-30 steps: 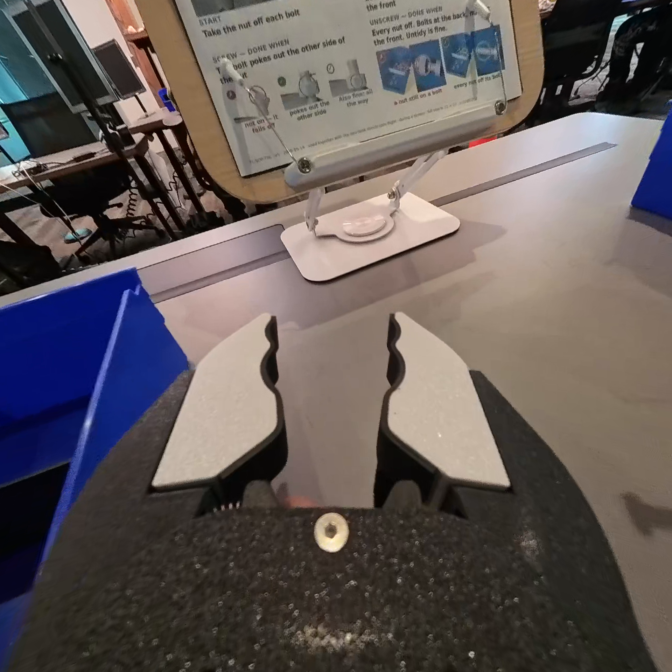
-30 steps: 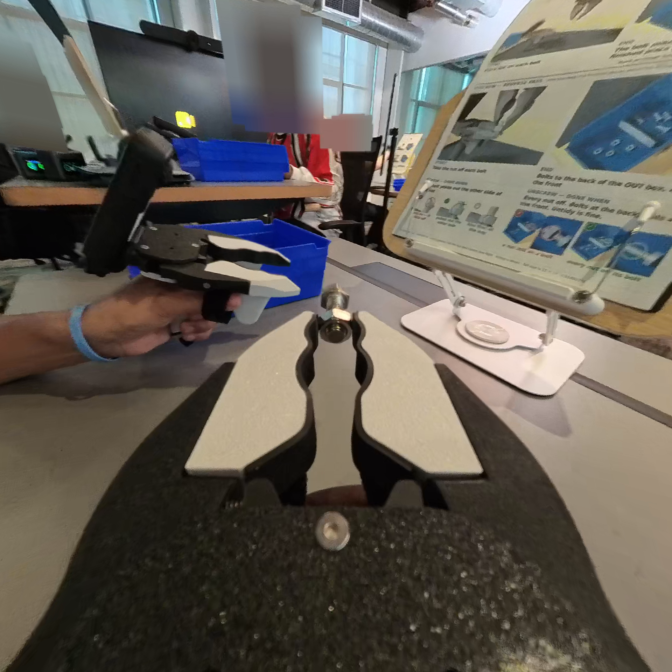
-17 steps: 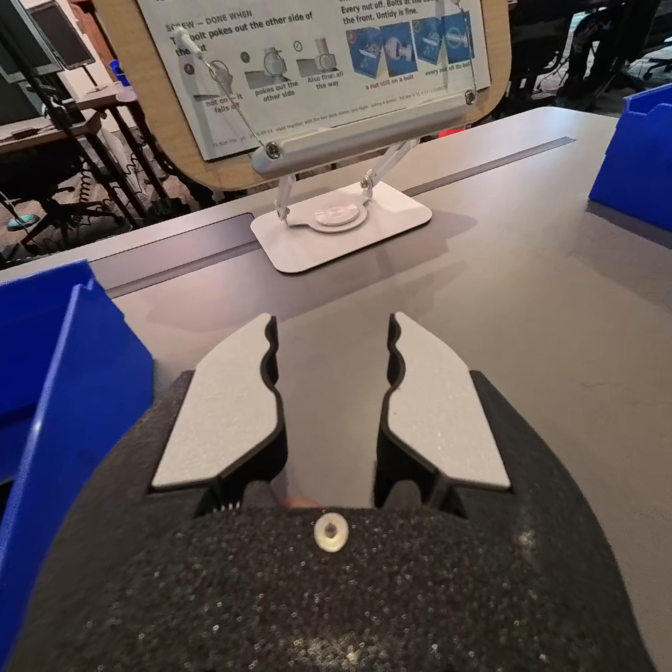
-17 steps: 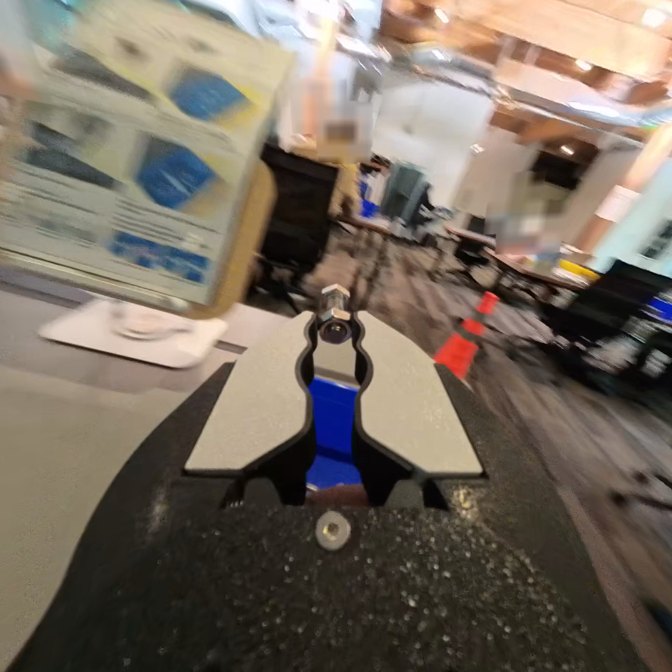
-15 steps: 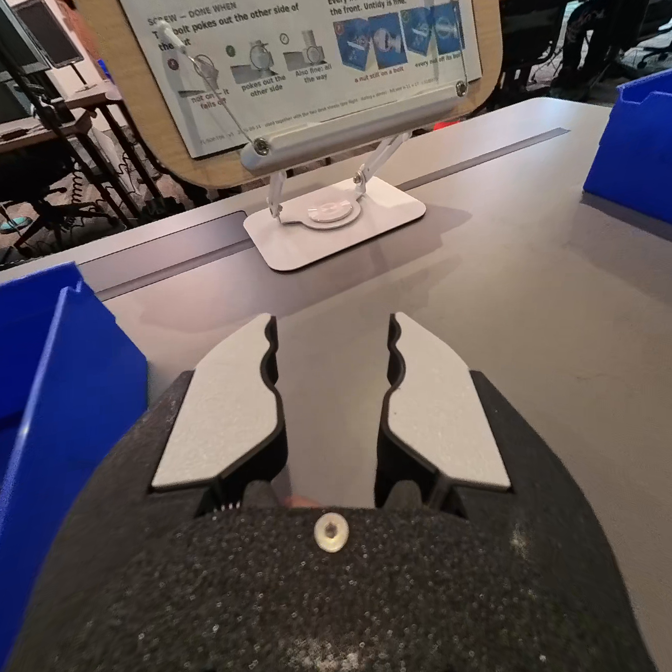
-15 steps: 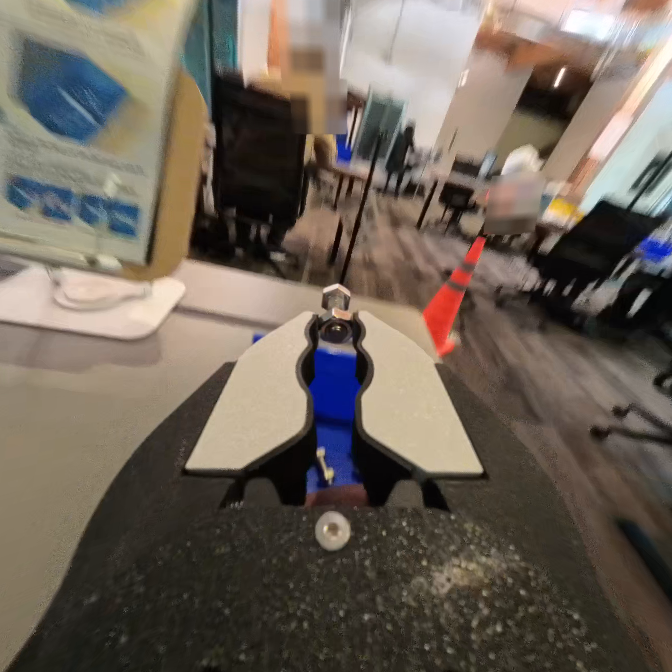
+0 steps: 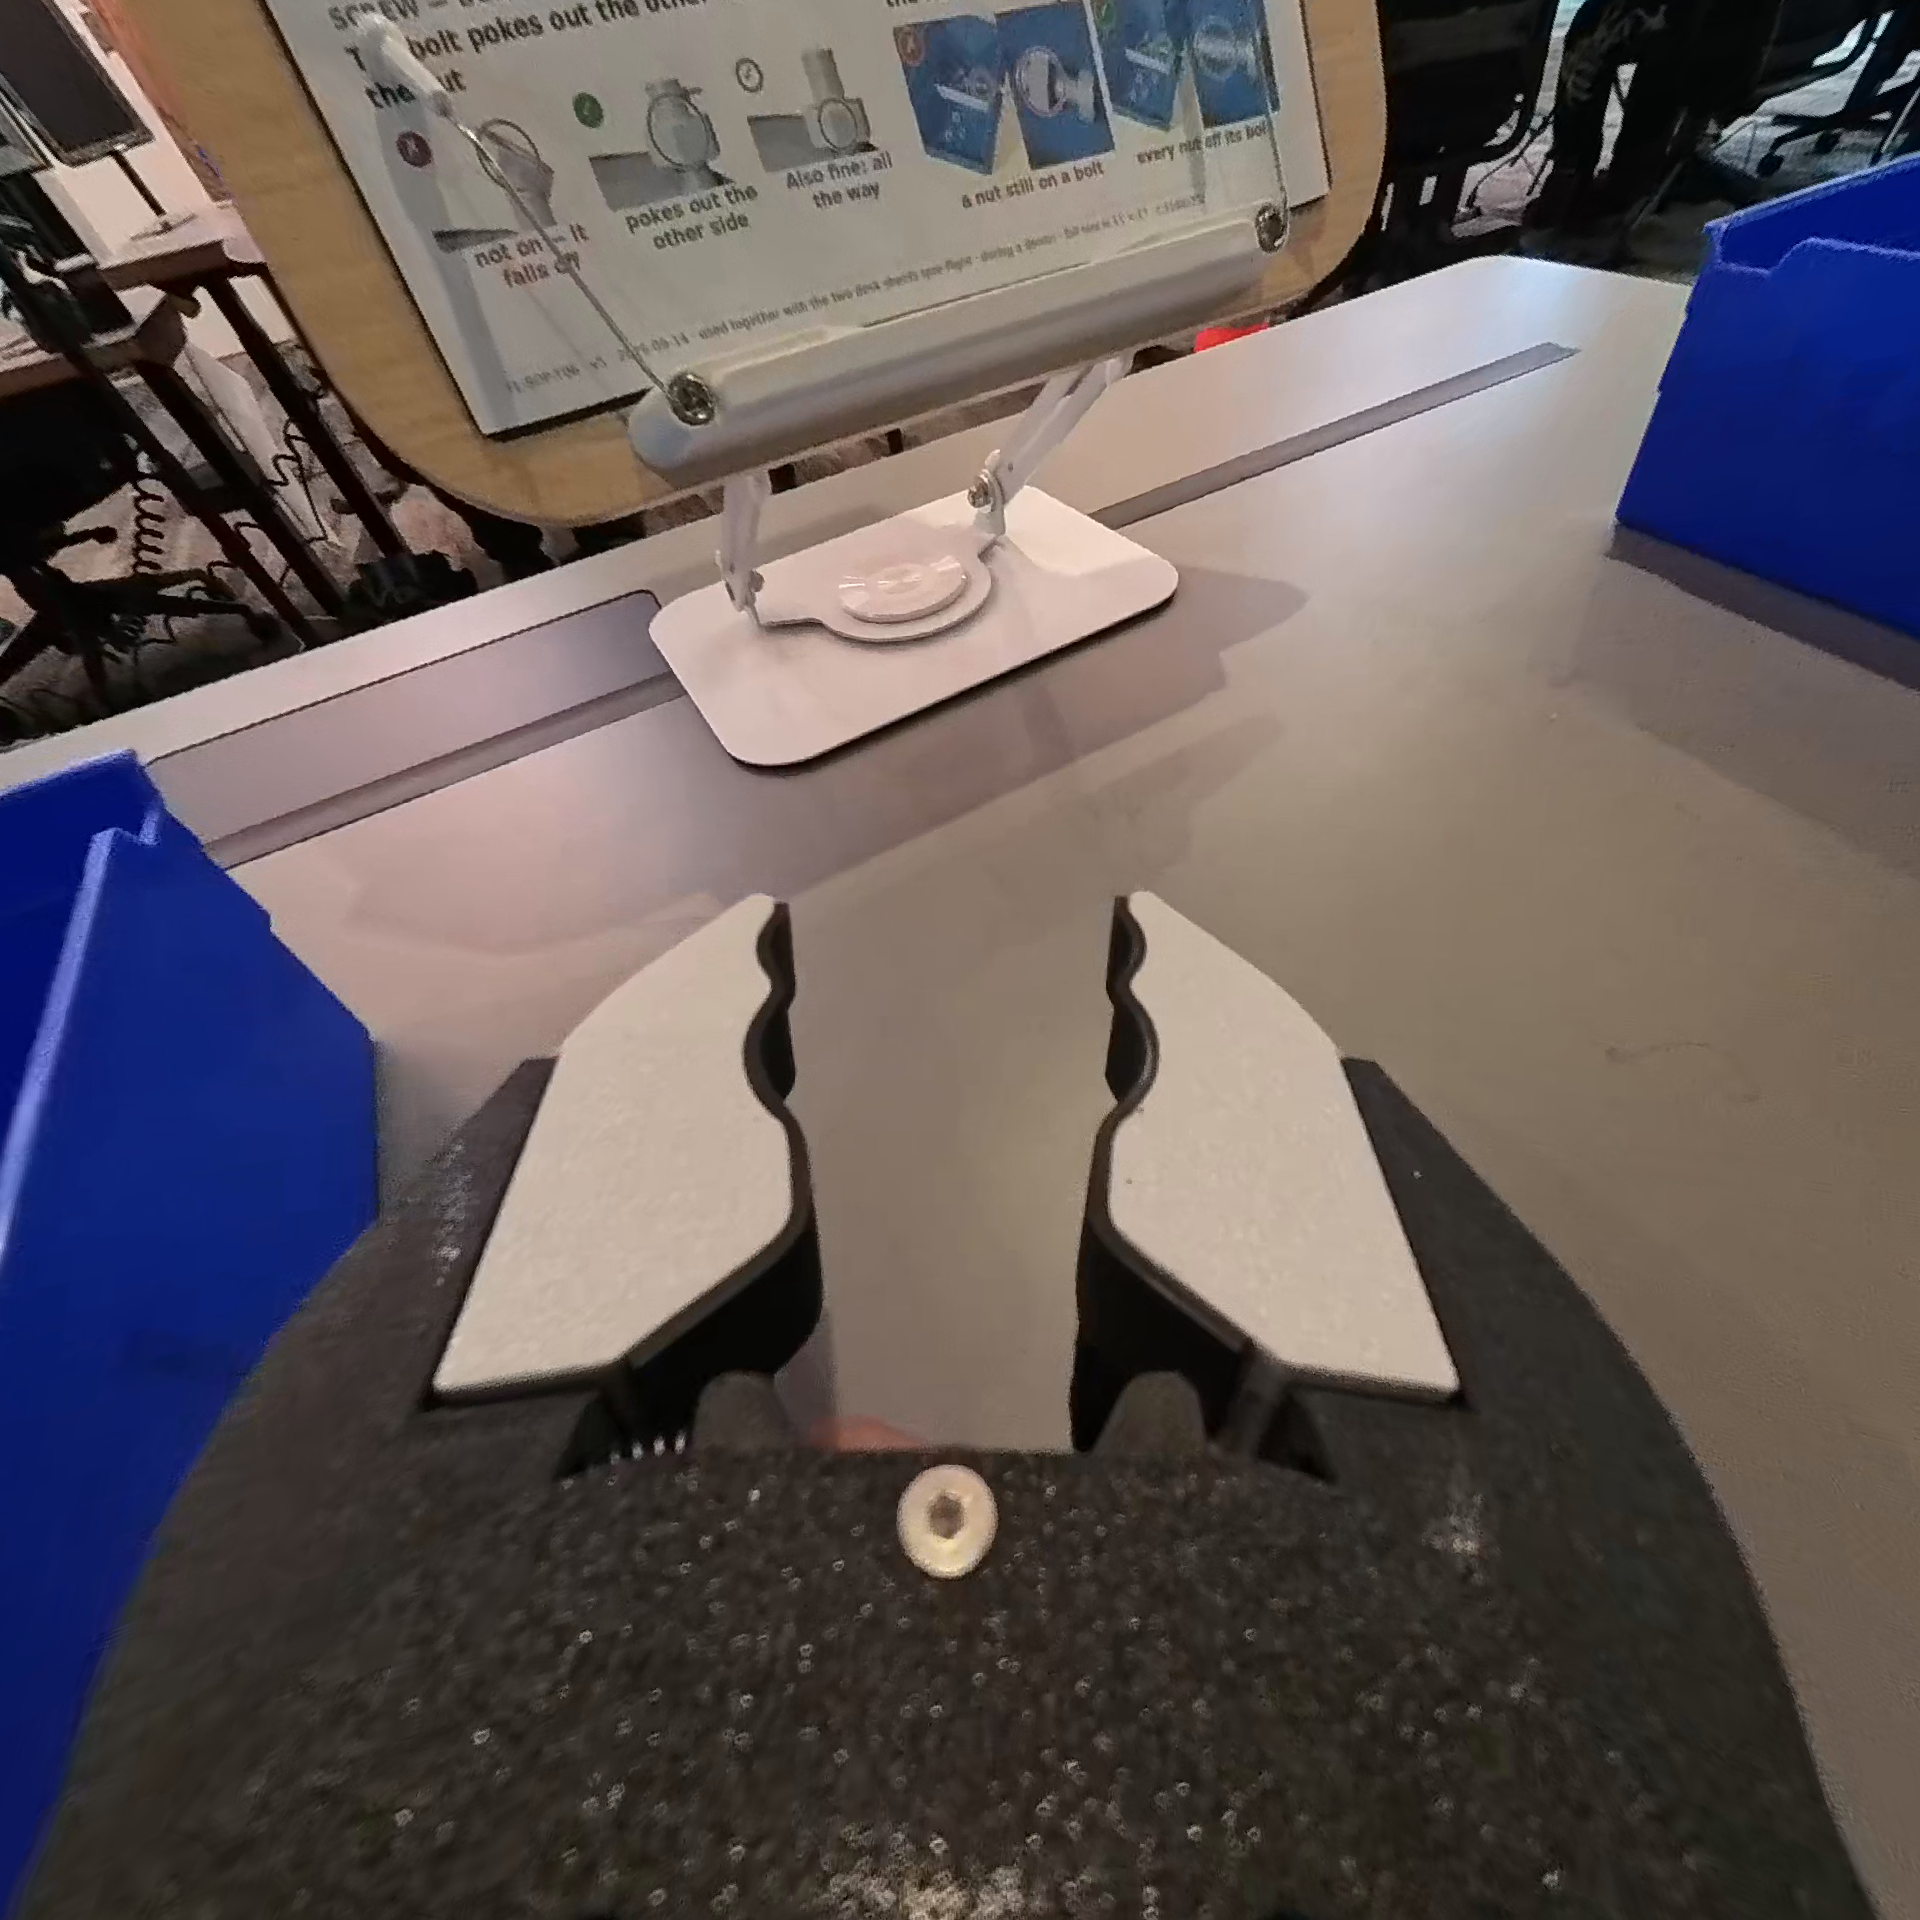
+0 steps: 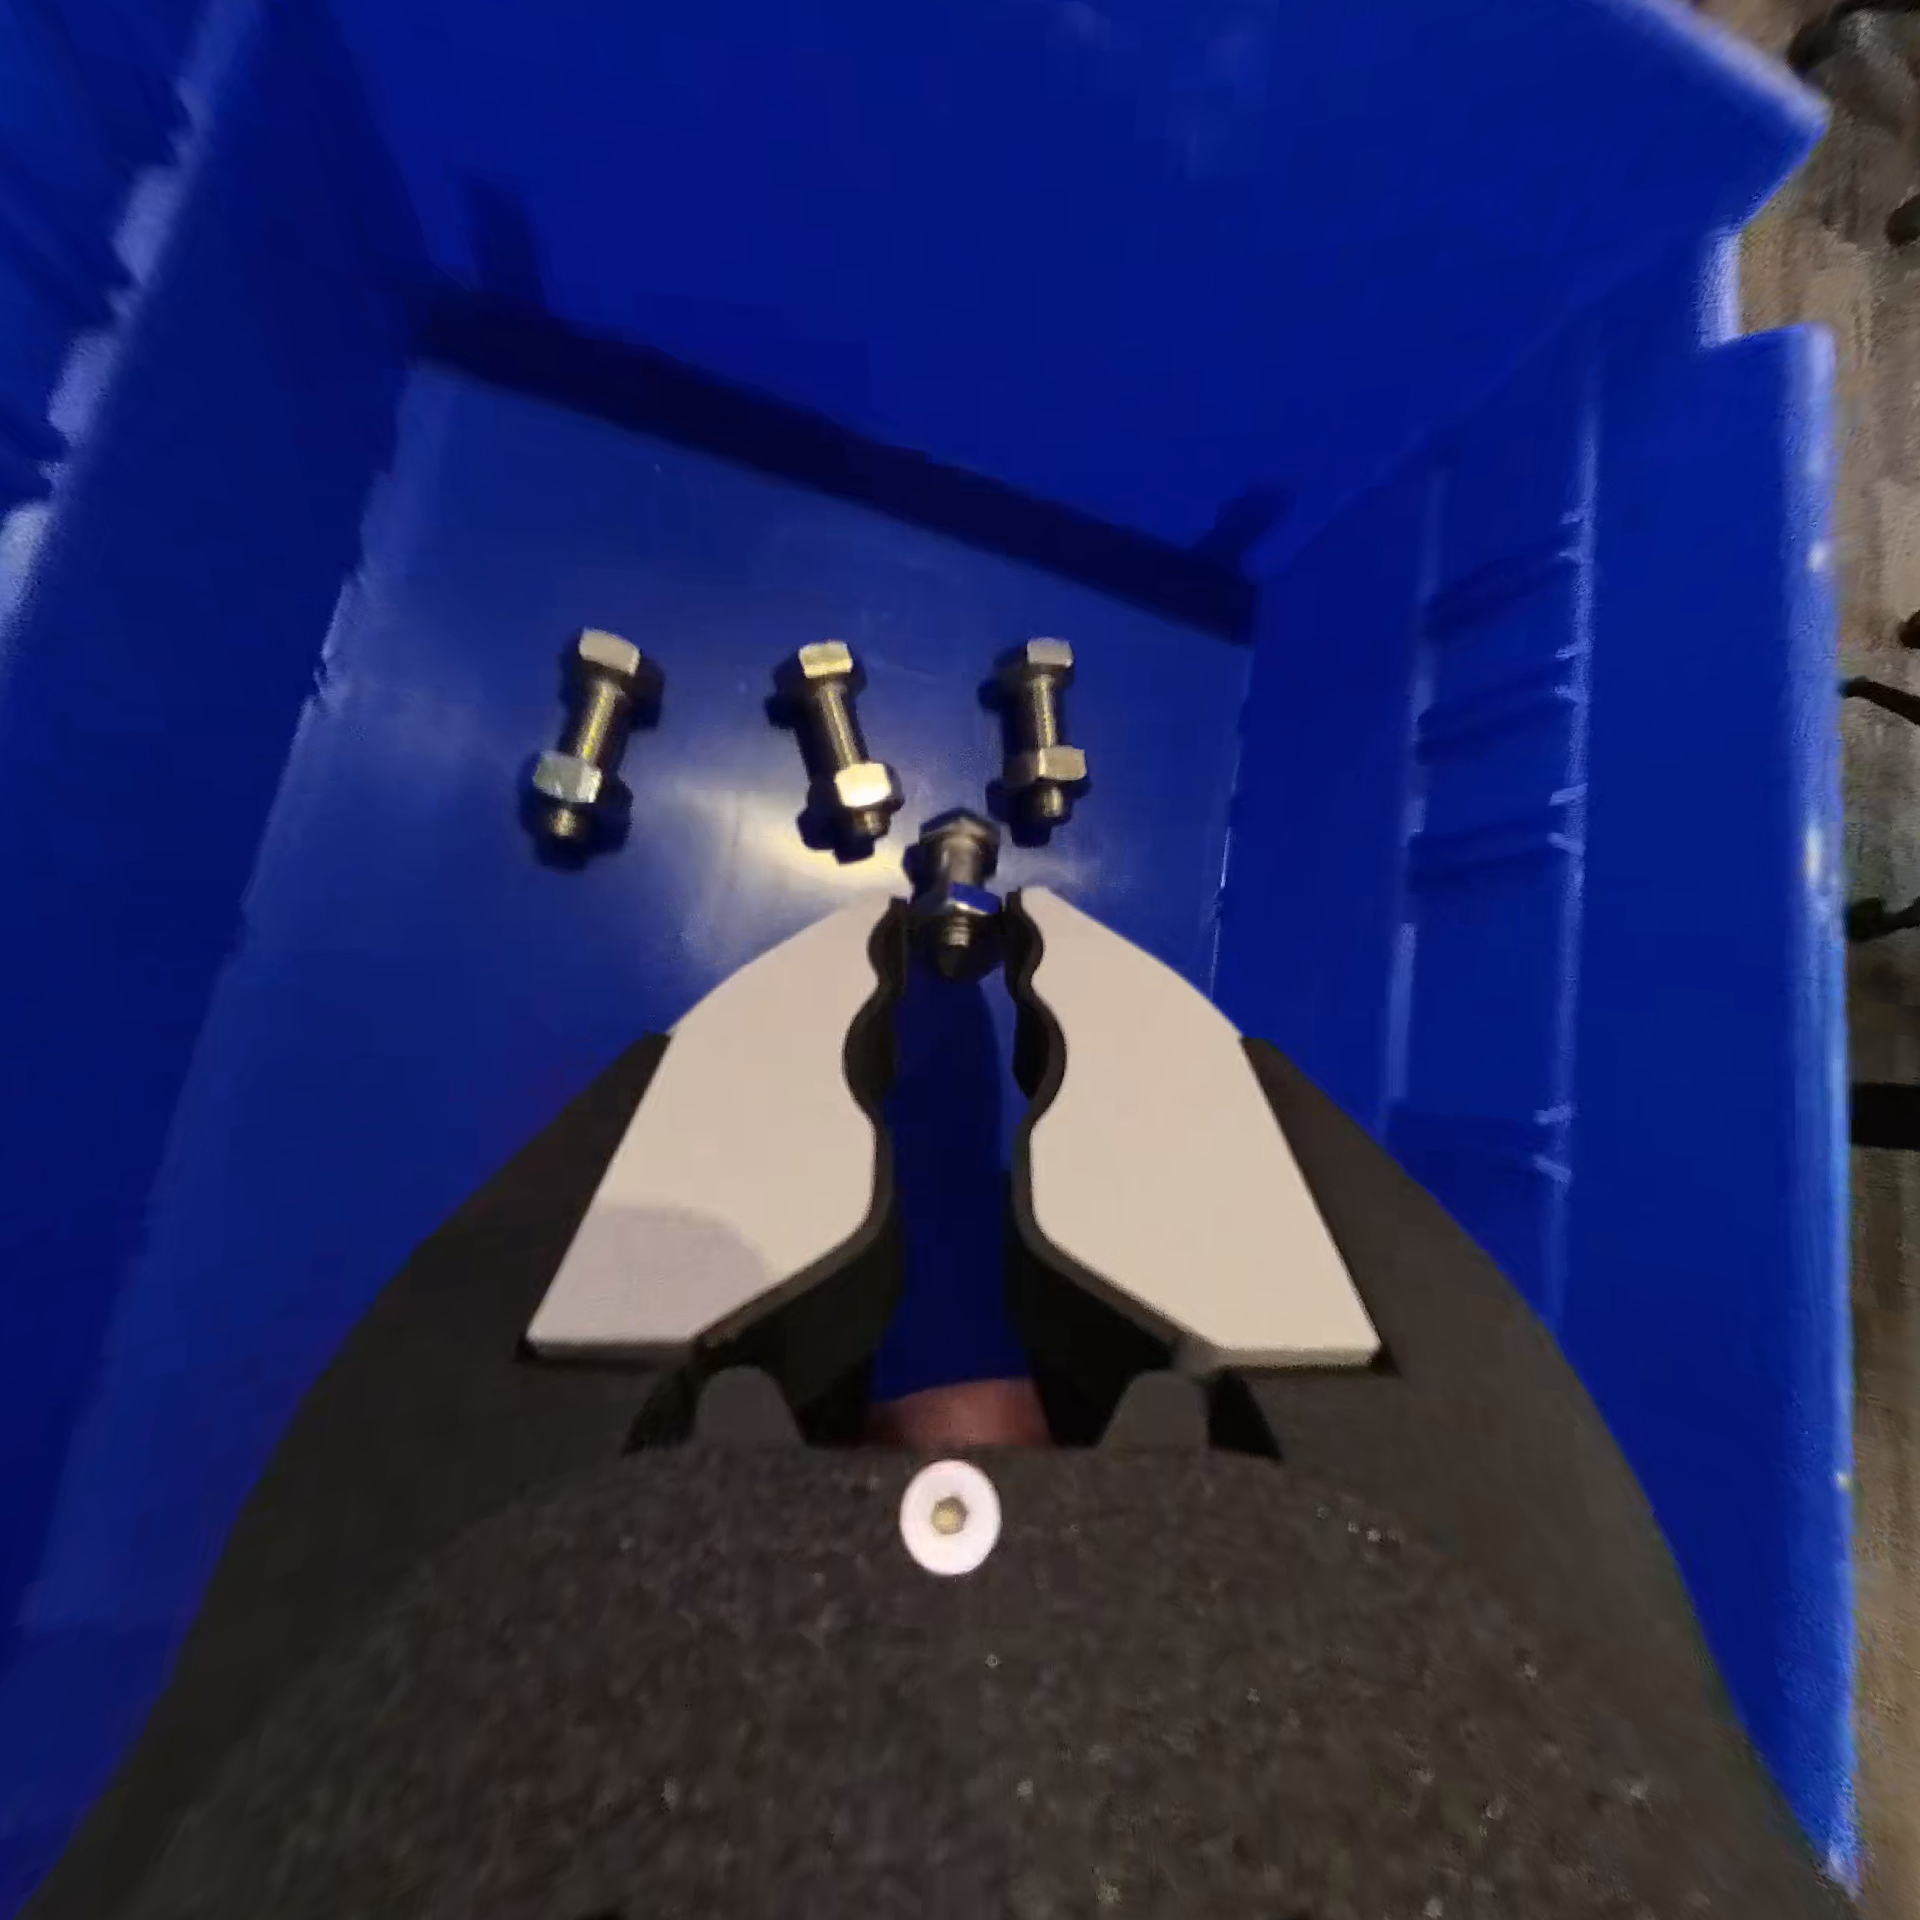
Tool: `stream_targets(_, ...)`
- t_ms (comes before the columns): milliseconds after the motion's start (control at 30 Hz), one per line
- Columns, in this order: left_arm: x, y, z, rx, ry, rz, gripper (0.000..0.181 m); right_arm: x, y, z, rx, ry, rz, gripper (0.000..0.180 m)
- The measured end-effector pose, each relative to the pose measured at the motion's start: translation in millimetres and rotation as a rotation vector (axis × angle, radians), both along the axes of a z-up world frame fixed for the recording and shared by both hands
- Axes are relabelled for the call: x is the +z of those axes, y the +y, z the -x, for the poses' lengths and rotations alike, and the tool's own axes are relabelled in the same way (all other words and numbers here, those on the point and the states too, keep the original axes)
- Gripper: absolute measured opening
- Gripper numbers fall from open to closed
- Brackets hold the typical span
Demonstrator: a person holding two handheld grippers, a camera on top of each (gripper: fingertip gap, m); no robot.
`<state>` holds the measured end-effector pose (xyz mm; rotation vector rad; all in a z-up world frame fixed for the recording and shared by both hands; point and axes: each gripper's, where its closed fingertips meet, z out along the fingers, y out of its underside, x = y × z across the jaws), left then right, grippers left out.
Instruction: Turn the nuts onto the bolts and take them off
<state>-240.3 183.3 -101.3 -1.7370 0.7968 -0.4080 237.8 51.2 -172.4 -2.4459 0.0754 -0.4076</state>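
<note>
**Bolt with nut held over the blue bin by the right tool**

A steel bolt (image 8: 954, 878) with a nut threaded on it is pinched between the tips of the right tool (image 8: 954, 925). The grip falls on the nut, the threaded end is turned back toward the camera, and the hex head is pointed away, down into the bin. The jaws are drawn close together around it, with only a narrow gap left behind the nut.

Beyond the tips, three more bolts with nuts on them are laid side by side on the bin floor: a left one (image 8: 584, 736), a middle one (image 8: 844, 750) and a right one (image 8: 1042, 736). The held bolt is seen just in front of the gap between the middle and right ones; whether the floor is touched cannot be told. All are enclosed by the walls of the blue bin (image 8: 1558, 790).

The left tool (image 7: 951, 914) is held released, jaws wide apart and nothing between them, above the bare grey tabletop (image 7: 1507, 935). A blue bin (image 7: 156, 1091) is seen at its left, another blue bin (image 7: 1808, 416) far right, and an instruction board on a white stand (image 7: 914, 644) stands ahead.
</note>
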Motion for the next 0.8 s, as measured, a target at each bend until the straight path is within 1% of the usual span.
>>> stream_targets(200,-0.1,-0.8,-1.2,-0.005,0.011,-0.008,0.058,-13.5,-16.9,5.6,0.028,0.001,0.143,0.018)
stream_targets(367,-0.7,-0.1,-0.5,-0.003,0.007,0.001,0.058,-15.1,-18.0,6.2,0.023,-0.005,0.162,0.018)
stream_targets(400,-0.5,0.0,-0.4,-0.003,0.005,0.002,0.058,-14.1,-18.2,5.3,0.017,-0.005,0.162,0.019)
stream_targets(433,-0.1,0.0,-0.3,-0.003,0.002,0.003,0.058,-9.9,-19.5,1.6,0.0,-0.029,0.158,0.029)
stream_targets(467,0.2,0.2,0.2,-0.001,0.0,0.004,0.058,-0.9,-20.3,-2.2,-0.017,-0.068,0.136,0.039)
stream_targets(500,0.7,0.5,0.9,0.0,-0.004,0.005,0.058,13.4,-19.7,-5.4,-0.036,-0.114,0.085,0.043)
stream_targets(567,1.6,1.2,2.0,0.003,-0.01,0.007,0.058,48.3,-18.5,-4.5,-0.072,-0.181,-0.034,0.059)
stream_targets(600,1.5,1.7,2.5,0.006,-0.011,0.009,0.058,67.6,-17.0,2.0,-0.073,-0.198,-0.1,0.062)
stream_targets(633,1.1,2.2,2.8,0.007,-0.012,0.012,0.058,89.9,-13.8,13.3,-0.061,-0.211,-0.19,0.065)
stream_targets(700,-0.3,2.7,2.9,0.009,-0.01,0.016,0.059,134.9,-6.3,51.7,0.0,-0.203,-0.38,0.065)
stream_targets(800,-1.3,3.1,2.9,0.011,-0.005,0.015,0.058,190.6,4.0,130.0,0.145,-0.161,-0.64,0.059)
